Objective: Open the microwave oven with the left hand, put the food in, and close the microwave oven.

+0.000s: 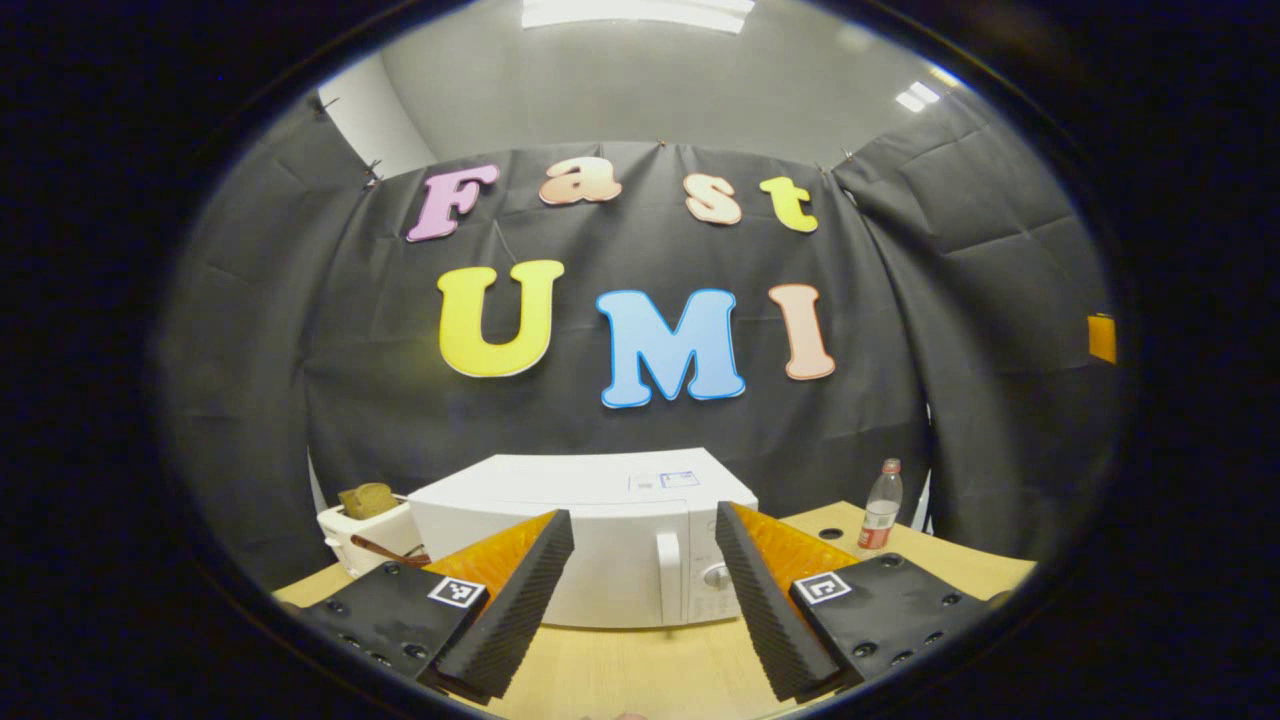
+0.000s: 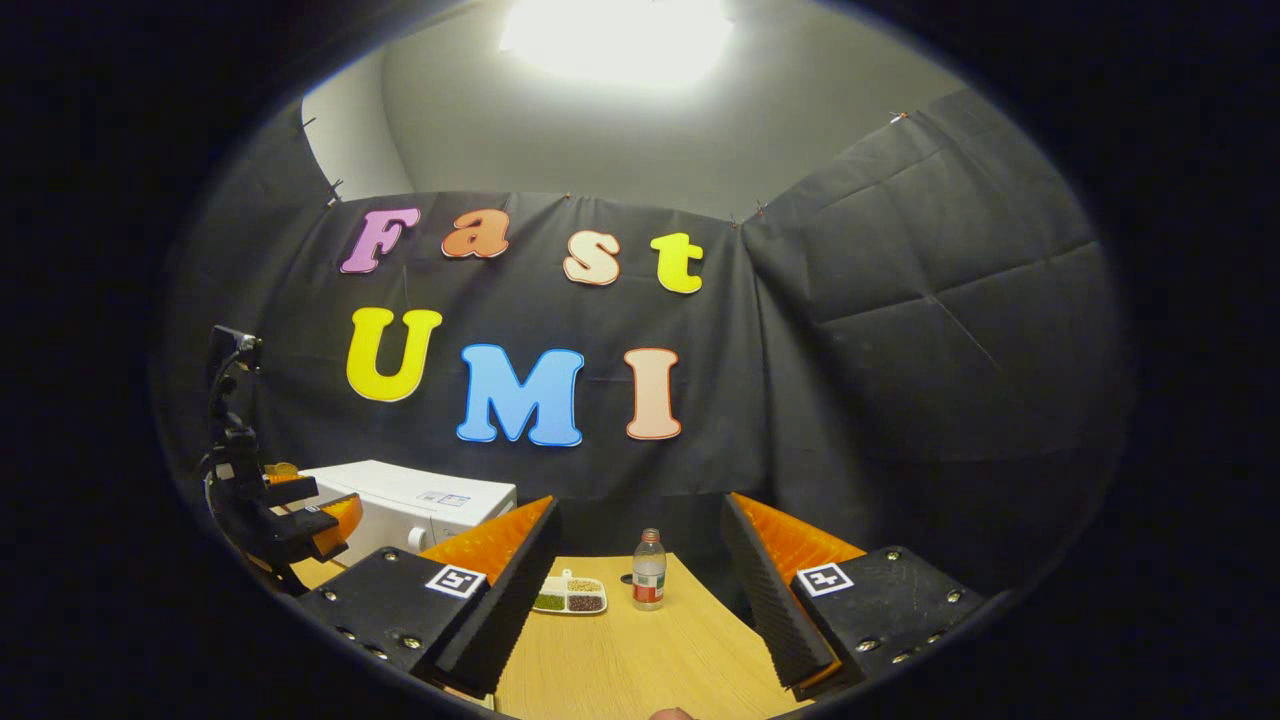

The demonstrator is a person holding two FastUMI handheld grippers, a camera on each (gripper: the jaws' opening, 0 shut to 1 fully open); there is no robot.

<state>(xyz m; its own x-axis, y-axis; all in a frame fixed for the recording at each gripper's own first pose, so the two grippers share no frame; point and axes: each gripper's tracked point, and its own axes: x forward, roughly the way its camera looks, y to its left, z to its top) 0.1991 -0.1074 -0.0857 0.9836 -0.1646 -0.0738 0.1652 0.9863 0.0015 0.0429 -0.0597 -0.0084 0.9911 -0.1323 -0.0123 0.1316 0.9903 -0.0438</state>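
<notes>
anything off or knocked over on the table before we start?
Nothing stands out. Microwave is shut and square on the table, bottle upright, food tray flat with no spill. Both grippers, left and right, are open and empty.

Your microwave oven [image 1: 600, 540] is a white box with its door shut — upright handle and round knob on its right side — standing at the back of the worktop [image 1: 640, 665]. Your food [image 2: 568, 594] — a small white divided tray of green, tan and dark portions — lies flat further right on the worktop.
</notes>
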